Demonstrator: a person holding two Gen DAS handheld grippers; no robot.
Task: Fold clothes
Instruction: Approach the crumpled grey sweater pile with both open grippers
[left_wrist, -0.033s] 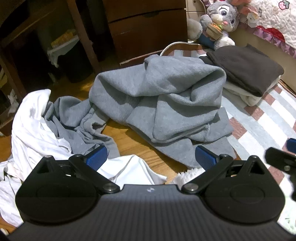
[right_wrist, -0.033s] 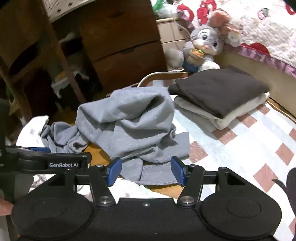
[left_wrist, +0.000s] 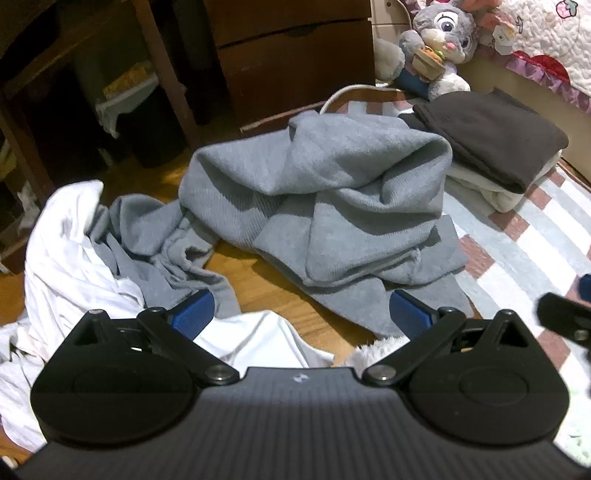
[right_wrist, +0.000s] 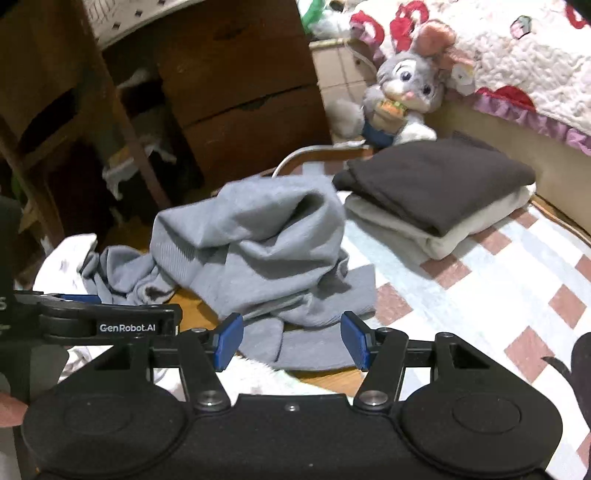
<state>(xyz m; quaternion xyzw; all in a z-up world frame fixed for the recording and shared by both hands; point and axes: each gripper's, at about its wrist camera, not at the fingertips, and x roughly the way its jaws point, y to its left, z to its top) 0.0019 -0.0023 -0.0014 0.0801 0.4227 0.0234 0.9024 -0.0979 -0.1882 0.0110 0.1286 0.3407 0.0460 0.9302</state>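
A crumpled grey sweater (left_wrist: 332, 206) (right_wrist: 258, 240) lies in a heap, half on the wooden floor (left_wrist: 277, 291) and half on a checked mat (left_wrist: 535, 240) (right_wrist: 480, 288). A rumpled white garment (left_wrist: 62, 258) (right_wrist: 62, 254) lies to its left. My left gripper (left_wrist: 301, 314) hovers open just short of the sweater's near hem, holding nothing. My right gripper (right_wrist: 291, 339) is also open, over the sweater's near right edge, and holds nothing. On the mat at the right sits a folded stack, a dark brown garment (left_wrist: 491, 136) (right_wrist: 436, 181) on a cream one (right_wrist: 443, 236).
A plush rabbit (left_wrist: 439, 33) (right_wrist: 402, 92) leans against the bed base behind the stack. Wooden drawers (left_wrist: 295, 62) (right_wrist: 240, 92) and dark shelves stand at the back. A quilted bed (right_wrist: 517, 55) borders the right. Something white and fluffy (left_wrist: 376, 350) lies under the grippers.
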